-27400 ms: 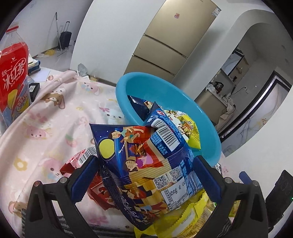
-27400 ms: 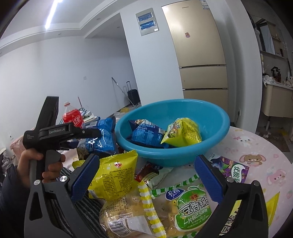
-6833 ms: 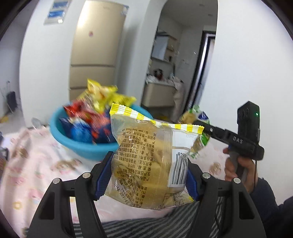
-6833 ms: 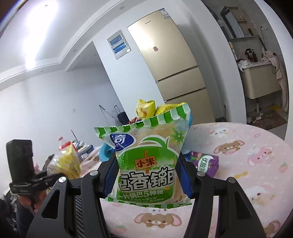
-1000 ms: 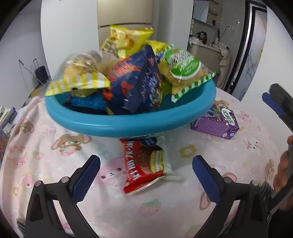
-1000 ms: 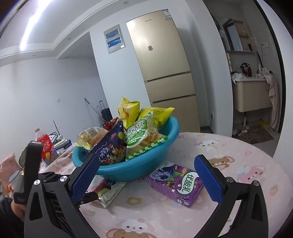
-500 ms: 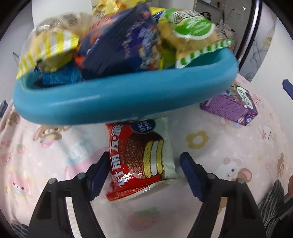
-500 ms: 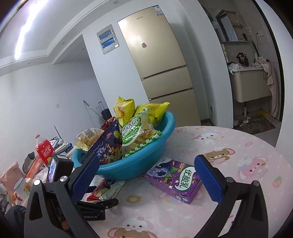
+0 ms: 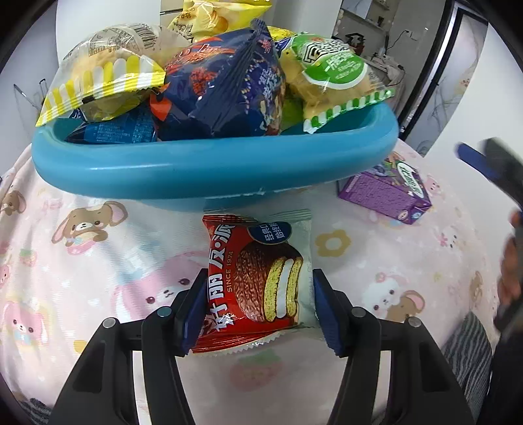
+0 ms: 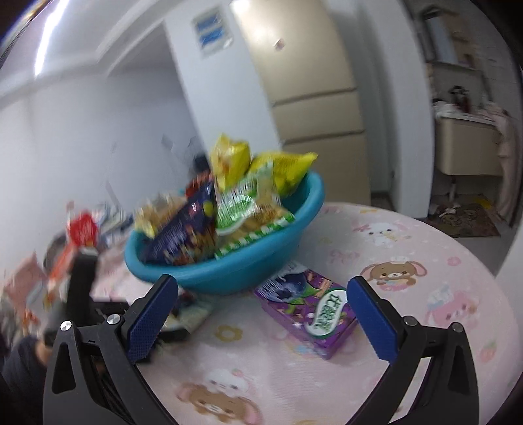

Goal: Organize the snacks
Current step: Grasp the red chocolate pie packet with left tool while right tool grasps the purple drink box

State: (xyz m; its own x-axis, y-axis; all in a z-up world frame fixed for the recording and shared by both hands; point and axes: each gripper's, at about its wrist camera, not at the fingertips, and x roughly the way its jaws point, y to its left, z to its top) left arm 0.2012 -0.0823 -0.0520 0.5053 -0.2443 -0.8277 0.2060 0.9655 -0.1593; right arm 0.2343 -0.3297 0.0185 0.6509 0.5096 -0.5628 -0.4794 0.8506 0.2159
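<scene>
At six o'clock of the blue basin (image 9: 209, 170), a chocolate pie packet (image 9: 255, 278) is clenched by the left gripper (image 9: 258, 307).
The right gripper (image 10: 261, 314) is held wide apart, grasping nothing, above the purple carton (image 10: 310, 317).

A tall beige fridge (image 10: 313, 85) stands against a white wall (image 10: 108, 130). Left of the fridge, a small panel (image 10: 211, 31) with blue strips sits high on the wall. Right of the fridge, a doorway shows a cream cabinet (image 10: 467, 153) and a patterned mat (image 10: 467, 222) on the floor. A ceiling light strip (image 10: 49, 42) glows far left of the fridge.
</scene>
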